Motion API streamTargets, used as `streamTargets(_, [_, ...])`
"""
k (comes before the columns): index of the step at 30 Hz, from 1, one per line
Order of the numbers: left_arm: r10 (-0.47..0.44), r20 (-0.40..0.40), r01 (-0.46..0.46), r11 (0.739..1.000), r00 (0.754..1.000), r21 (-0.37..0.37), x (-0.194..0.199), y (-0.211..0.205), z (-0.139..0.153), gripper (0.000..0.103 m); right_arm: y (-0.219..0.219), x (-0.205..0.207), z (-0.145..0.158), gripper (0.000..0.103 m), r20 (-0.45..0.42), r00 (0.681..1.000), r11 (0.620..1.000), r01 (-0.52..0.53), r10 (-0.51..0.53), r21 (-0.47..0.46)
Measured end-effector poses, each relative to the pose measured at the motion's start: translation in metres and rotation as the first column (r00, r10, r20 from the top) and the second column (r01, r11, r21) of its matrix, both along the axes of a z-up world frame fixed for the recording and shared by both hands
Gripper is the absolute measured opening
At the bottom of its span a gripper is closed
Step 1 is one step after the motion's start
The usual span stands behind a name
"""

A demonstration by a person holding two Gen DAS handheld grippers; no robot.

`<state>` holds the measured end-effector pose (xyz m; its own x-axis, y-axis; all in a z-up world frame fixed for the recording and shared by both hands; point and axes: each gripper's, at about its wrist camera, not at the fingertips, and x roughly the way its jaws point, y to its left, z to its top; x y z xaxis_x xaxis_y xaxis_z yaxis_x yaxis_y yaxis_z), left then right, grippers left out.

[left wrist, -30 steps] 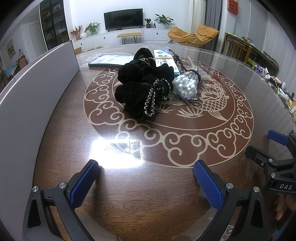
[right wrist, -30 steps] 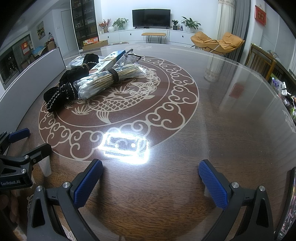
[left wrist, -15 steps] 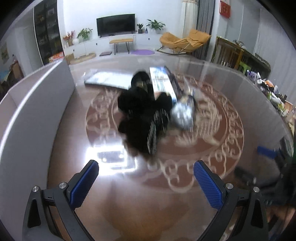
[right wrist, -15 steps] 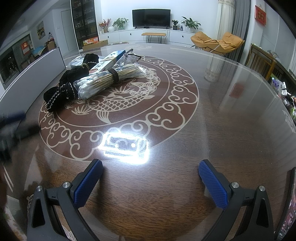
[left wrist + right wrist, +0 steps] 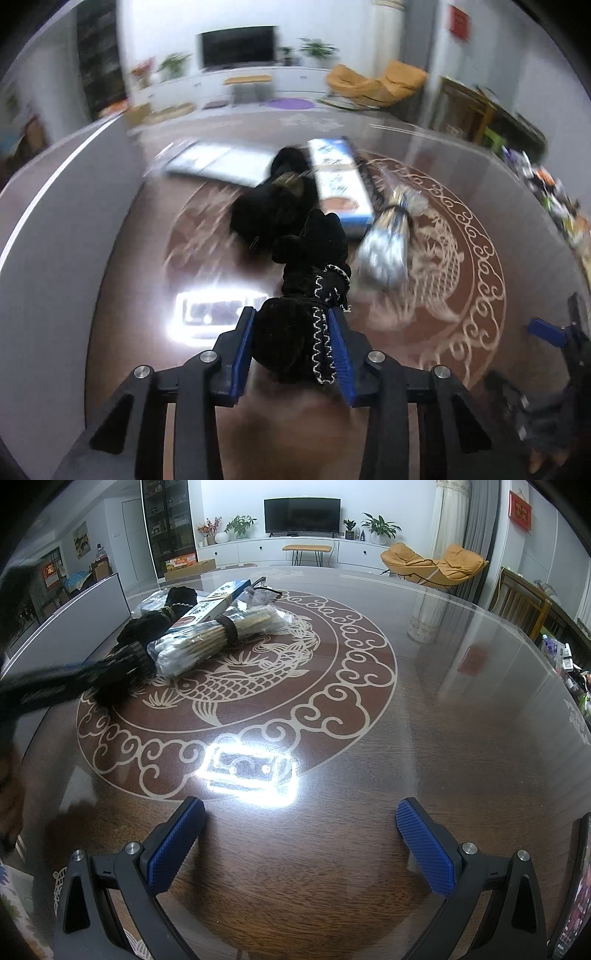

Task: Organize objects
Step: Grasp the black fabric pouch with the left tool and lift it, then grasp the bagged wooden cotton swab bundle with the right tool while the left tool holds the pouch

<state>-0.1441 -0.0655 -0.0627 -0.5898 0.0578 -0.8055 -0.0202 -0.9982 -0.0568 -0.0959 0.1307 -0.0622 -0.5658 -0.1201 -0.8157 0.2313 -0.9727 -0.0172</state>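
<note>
My left gripper (image 5: 293, 339) is shut on the near end of a black velvet pouch (image 5: 299, 317) with white cord trim, its pads pressed on both sides. A second black pouch (image 5: 273, 206) lies behind it. A blue-and-white box (image 5: 338, 181) and a clear bag of cotton swabs (image 5: 384, 243) lie to the right. In the right wrist view the swab bag (image 5: 207, 638), box (image 5: 210, 605) and black pouches (image 5: 147, 627) sit at the far left, with the blurred left gripper (image 5: 48, 686) reaching in. My right gripper (image 5: 301, 834) is open and empty above the table.
A round wooden table (image 5: 443, 720) with a fish and cloud inlay under glass. A grey panel (image 5: 55, 240) stands along the left. A flat dark packet (image 5: 218, 162) lies at the back. Bright lamp glare (image 5: 251, 771) sits on the glass. The right gripper (image 5: 554, 332) shows at the right edge.
My left gripper moved forward to the black pouch and closed on its near end. The right gripper has stayed still and open.
</note>
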Motion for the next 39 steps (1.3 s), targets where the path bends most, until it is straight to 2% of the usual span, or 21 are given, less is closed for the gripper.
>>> streamTargets(3, [0.069, 0.011, -0.069, 0.998, 0.998, 0.015, 0.035, -0.009, -0.001, 0.046, 0.000, 0.000, 0.000, 0.103, 0.001, 1.000, 1.000, 0.000, 0.000, 0.000])
streamTargets(4, [0.070, 0.012, -0.070, 0.997, 0.997, 0.023, 0.042, -0.011, -0.002, 0.058, 0.000, 0.000, 0.000, 0.103, 0.001, 1.000, 1.000, 0.000, 0.000, 0.000])
streamTargets(5, [0.063, 0.016, -0.064, 0.997, 0.998, 0.031, 0.044, -0.012, -0.002, 0.075, 0.000, 0.000, 0.000, 0.103, 0.001, 1.000, 1.000, 0.000, 0.000, 0.000])
streamTargets(7, [0.046, 0.019, -0.047, 0.998, 0.999, 0.031, 0.041, -0.014, -0.006, 0.084, 0.000, 0.000, 0.000, 0.103, 0.001, 1.000, 1.000, 0.000, 0.000, 0.000])
streamTargets(10, [0.024, 0.065, -0.024, 1.000, 0.998, -0.004, 0.025, -0.011, -0.015, 0.084, 0.000, 0.000, 0.000, 0.103, 0.001, 1.000, 1.000, 0.000, 0.000, 0.000])
streamTargets(11, [0.016, 0.085, -0.014, 1.000, 0.996, -0.028, 0.016, -0.008, -0.020, 0.087, 0.000, 0.000, 0.000, 0.103, 0.001, 1.000, 1.000, 0.000, 0.000, 0.000])
streamTargets(12, [0.009, 0.068, -0.003, 0.997, 0.998, -0.080, 0.012, -0.002, -0.020, 0.087, 0.000, 0.000, 0.000, 0.103, 0.001, 1.000, 1.000, 0.000, 0.000, 0.000])
streamTargets(13, [-0.001, 0.055, 0.006, 0.996, 0.999, -0.094, 0.009, 0.000, -0.020, 0.087, 0.000, 0.000, 0.000, 0.103, 0.001, 1.000, 1.000, 0.000, 0.000, 0.000])
streamTargets(19, [0.108, 0.015, -0.106, 0.993, 0.994, -0.058, 0.003, -0.021, -0.024, 0.088, 0.000, 0.000, 0.000, 0.103, 0.001, 1.000, 1.000, 0.001, -0.001, 0.001])
streamTargets(22, [0.107, 0.013, -0.106, 0.993, 0.994, -0.057, 0.004, -0.022, -0.025, 0.090, -0.003, -0.009, 0.001, 0.103, 0.027, 1.000, 1.000, -0.010, 0.010, 0.000])
streamTargets(25, [0.103, 0.029, -0.101, 0.993, 0.994, -0.062, 0.001, -0.022, -0.029, 0.103, -0.012, -0.038, 0.014, 0.103, 0.077, 0.997, 0.992, 0.007, 0.003, -0.123])
streamTargets(27, [0.100, 0.033, -0.098, 0.993, 0.994, -0.060, 0.000, -0.022, -0.030, 0.103, -0.030, -0.064, 0.029, 0.103, 0.076, 0.997, 0.978, 0.027, -0.011, -0.208])
streamTargets(31, [0.100, 0.032, -0.098, 0.993, 0.994, -0.059, -0.001, -0.022, -0.031, 0.103, -0.090, -0.123, 0.040, 0.103, 0.102, 0.994, 0.965, -0.005, 0.032, -0.261])
streamTargets(32, [0.099, 0.032, -0.097, 0.994, 0.995, -0.059, -0.001, -0.022, -0.031, 0.103, -0.098, -0.132, 0.037, 0.099, 0.119, 0.993, 0.967, 0.006, 0.025, -0.254])
streamTargets(33, [0.099, 0.032, -0.097, 0.994, 0.995, -0.058, -0.001, -0.022, -0.031, 0.103, -0.104, -0.139, 0.033, 0.084, 0.136, 0.991, 0.970, 0.017, 0.016, -0.243])
streamTargets(34, [0.098, 0.032, -0.096, 0.994, 0.995, -0.058, -0.001, -0.022, -0.032, 0.103, -0.105, -0.141, 0.028, 0.078, 0.151, 0.988, 0.974, 0.022, 0.013, -0.227])
streamTargets(35, [0.098, 0.032, -0.096, 0.994, 0.995, -0.057, -0.001, -0.022, -0.032, 0.103, -0.103, -0.140, 0.024, 0.064, 0.154, 0.988, 0.974, 0.016, 0.020, -0.226])
streamTargets(36, [0.096, 0.033, -0.094, 0.994, 0.995, -0.055, -0.002, -0.022, -0.032, 0.103, -0.099, -0.137, 0.021, 0.054, 0.155, 0.988, 0.970, 0.008, 0.030, -0.242])
streamTargets(38, [0.096, 0.033, -0.094, 0.994, 0.995, -0.053, -0.002, -0.022, -0.032, 0.103, -0.077, -0.120, 0.016, 0.039, 0.146, 0.988, 0.966, -0.006, 0.045, -0.258])
streamTargets(39, [0.095, 0.033, -0.094, 0.994, 0.995, -0.054, -0.002, -0.022, -0.032, 0.103, -0.068, -0.112, 0.016, 0.035, 0.127, 0.991, 0.969, -0.014, 0.047, -0.248])
